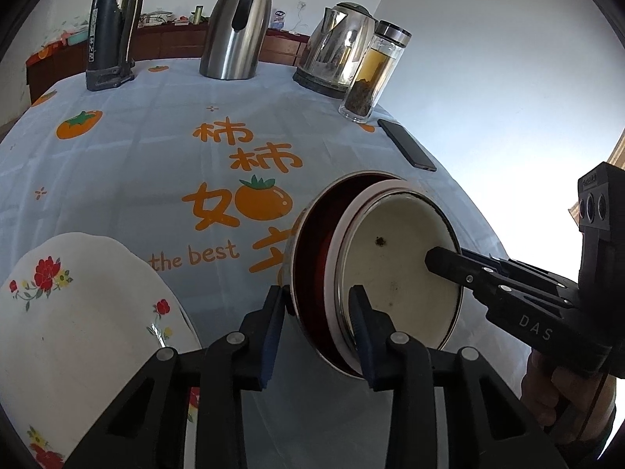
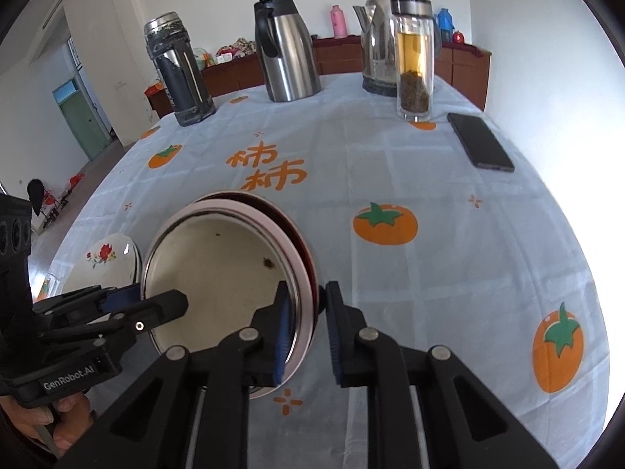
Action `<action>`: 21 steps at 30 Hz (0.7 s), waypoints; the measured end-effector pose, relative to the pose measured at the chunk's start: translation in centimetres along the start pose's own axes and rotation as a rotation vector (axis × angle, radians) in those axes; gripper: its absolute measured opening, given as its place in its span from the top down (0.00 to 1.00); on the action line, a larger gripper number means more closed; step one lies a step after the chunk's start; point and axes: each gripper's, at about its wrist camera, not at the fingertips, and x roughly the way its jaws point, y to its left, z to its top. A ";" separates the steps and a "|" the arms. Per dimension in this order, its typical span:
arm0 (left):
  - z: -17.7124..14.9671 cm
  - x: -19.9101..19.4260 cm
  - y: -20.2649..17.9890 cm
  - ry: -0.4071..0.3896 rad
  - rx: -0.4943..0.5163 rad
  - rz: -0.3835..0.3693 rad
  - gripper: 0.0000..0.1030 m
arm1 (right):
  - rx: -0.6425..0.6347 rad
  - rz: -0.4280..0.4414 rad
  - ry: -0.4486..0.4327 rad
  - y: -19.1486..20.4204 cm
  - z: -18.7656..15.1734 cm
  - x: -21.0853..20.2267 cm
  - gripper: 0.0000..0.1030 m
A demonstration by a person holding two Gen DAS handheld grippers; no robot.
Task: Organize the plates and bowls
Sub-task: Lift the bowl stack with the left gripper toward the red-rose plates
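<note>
Both grippers, left (image 1: pixel 318 326) and right (image 2: pixel 306 326), pinch the nested bowls (image 1: pixel 398 273) at opposite rims with closed fingers, so uneven pulling may tip them onto the counter (image 2: pixel 390 156).

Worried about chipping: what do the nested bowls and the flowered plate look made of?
Nested bowls: likely enamelled metal, going by the thin shiny steel-like rims, cream inner bowl and dark red outer bowl. Flowered plate: probably glazed ceramic, glossy white with printed flowers; melamine is possible.

Tablecloth (image 2: pixel 390 164) pale blue, orange persimmons – plate (image 1: pixel 78 312) white, red flowers – bowl (image 1: pixel 398 269) cream inside.
</note>
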 end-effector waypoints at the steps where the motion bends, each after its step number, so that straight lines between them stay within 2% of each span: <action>1: 0.0 0.0 0.0 0.001 0.000 -0.001 0.66 | 0.005 0.007 0.001 -0.1 0.0 0.1 0.83; 4: 0.1 -0.1 0.1 0.003 -0.003 0.007 0.68 | -0.003 0.008 0.009 0.0 0.1 0.1 0.82; 11: 0.7 -1.7 1.4 -0.032 -0.059 -0.042 0.70 | -0.012 0.034 0.012 0.6 0.1 -0.2 0.81; 21: -0.4 -4.5 2.2 -0.086 -0.094 -0.006 0.70 | -0.065 0.074 0.000 3.0 -0.1 -1.1 0.81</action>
